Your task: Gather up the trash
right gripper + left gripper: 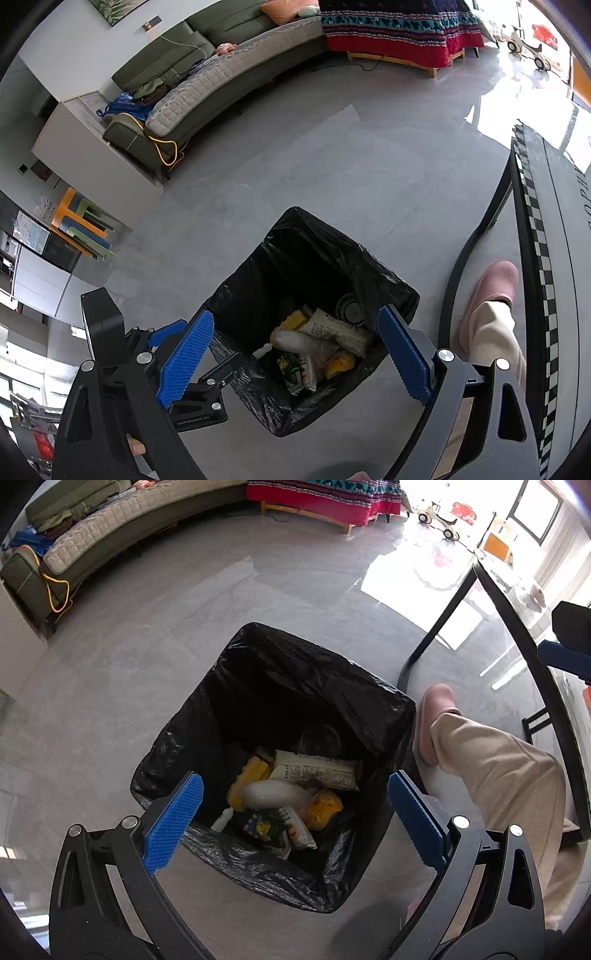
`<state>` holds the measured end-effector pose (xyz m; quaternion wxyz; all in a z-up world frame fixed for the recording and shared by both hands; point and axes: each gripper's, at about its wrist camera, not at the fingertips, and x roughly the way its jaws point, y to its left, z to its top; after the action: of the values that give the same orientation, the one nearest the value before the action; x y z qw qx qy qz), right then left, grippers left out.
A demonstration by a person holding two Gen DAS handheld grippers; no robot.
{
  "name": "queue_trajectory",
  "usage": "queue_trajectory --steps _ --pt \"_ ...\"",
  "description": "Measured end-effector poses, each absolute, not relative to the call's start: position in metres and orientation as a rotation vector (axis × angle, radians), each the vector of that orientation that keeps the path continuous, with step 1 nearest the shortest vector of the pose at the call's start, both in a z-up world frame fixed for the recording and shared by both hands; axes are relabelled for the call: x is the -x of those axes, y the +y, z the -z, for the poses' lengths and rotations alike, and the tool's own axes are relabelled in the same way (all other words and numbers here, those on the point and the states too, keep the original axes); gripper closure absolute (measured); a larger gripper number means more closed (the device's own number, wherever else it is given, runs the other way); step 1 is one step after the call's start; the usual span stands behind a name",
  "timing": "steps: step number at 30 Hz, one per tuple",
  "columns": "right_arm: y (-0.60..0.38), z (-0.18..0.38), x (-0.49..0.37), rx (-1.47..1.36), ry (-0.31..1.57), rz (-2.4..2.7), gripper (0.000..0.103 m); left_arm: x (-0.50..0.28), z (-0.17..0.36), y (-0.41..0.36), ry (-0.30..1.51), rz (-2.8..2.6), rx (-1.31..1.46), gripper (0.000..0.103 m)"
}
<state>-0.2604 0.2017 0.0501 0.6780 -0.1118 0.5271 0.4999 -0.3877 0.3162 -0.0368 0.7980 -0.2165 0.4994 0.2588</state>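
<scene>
- Below both claws I see the black-lined bin [280,709], wrappers [314,771] heaped inside.
- Left gripper [295,819] and right gripper [295,354] spread wide, both empty.
- Bin's back half is too dark to read.

The gray floor [155,646] is smooth and shiny. A trash bin with a black bag [295,672] stands on it. Just beside the bin is 1 pink slipper [434,716].
</scene>
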Motion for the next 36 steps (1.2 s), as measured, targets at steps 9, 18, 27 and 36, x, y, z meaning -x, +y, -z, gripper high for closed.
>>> queue_trajectory --steps 9,18,27,36 --pt "0.183 -0.054 0.242 0.205 1.171 -1.114 0.012 0.368 0.017 0.3 1.07 -0.531 0.416 0.006" --pt "0.143 -0.069 0.208 0.149 1.124 -1.079 0.012 0.319 -0.007 0.268 1.071 -0.453 0.324 0.006" --pt "0.081 -0.08 0.158 0.086 1.082 -0.985 0.012 0.251 -0.03 0.218 1.078 -0.322 0.224 0.006" --pt "0.0 -0.091 0.103 0.082 1.026 -0.838 0.012 0.174 -0.054 0.147 1.078 -0.148 0.118 0.006"
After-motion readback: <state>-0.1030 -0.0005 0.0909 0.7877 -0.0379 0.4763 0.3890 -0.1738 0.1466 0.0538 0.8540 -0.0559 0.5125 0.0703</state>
